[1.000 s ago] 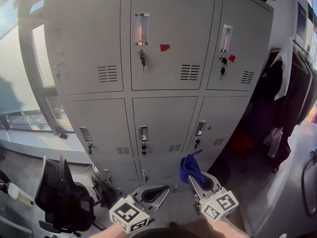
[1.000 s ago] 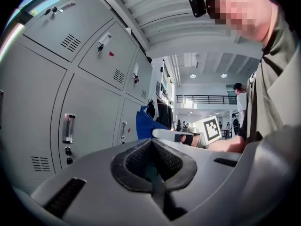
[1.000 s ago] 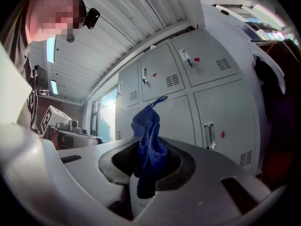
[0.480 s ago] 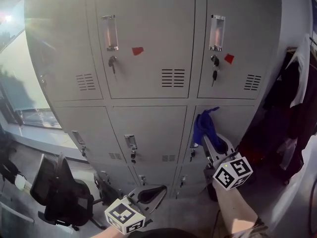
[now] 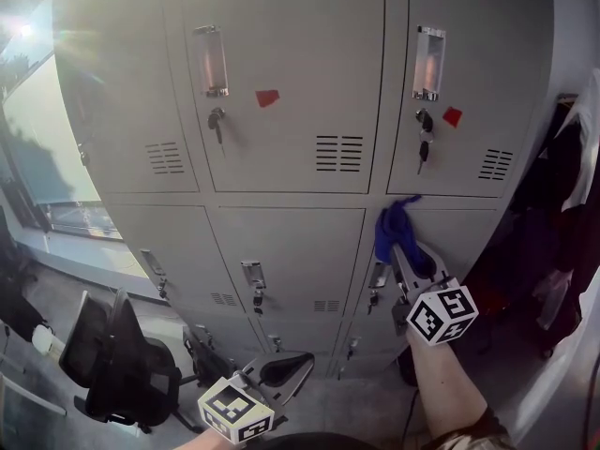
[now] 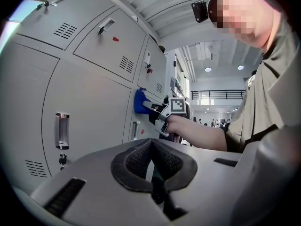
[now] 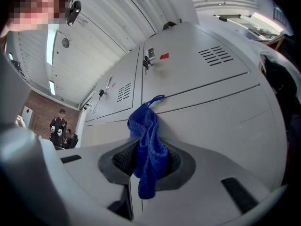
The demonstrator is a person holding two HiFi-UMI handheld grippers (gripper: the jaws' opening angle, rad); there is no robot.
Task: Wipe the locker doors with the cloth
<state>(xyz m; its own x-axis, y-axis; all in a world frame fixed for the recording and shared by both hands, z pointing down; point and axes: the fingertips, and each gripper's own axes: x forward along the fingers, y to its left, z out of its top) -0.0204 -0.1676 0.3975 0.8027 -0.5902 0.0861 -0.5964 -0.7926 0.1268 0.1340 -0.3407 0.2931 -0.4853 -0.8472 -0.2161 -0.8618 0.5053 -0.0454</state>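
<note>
Grey locker doors [image 5: 291, 82] fill the head view in three rows. My right gripper [image 5: 400, 251] is shut on a blue cloth [image 5: 391, 225], which is bunched against the top edge of the right-hand middle-row door [image 5: 459, 237]. In the right gripper view the cloth [image 7: 148, 147] hangs down between the pads in front of that door [image 7: 216, 117]. My left gripper [image 5: 306, 358] stays low near the bottom row, shut, with nothing in it. Its own view shows the pads meeting at my left gripper [image 6: 151, 149], and farther off the cloth [image 6: 139, 101] and the right gripper [image 6: 153, 108].
Keys hang in the upper locks [image 5: 217, 120], and red stickers [image 5: 268, 97] mark two upper doors. A black office chair [image 5: 122, 368] stands at lower left below a bright window [image 5: 42, 148]. Dark coats [image 5: 574, 204] hang to the right of the lockers.
My right gripper has risen with the cloth from beside the bottom lockers to the top of the right middle door. The head view has swung right and closer. The left gripper has stayed low.
</note>
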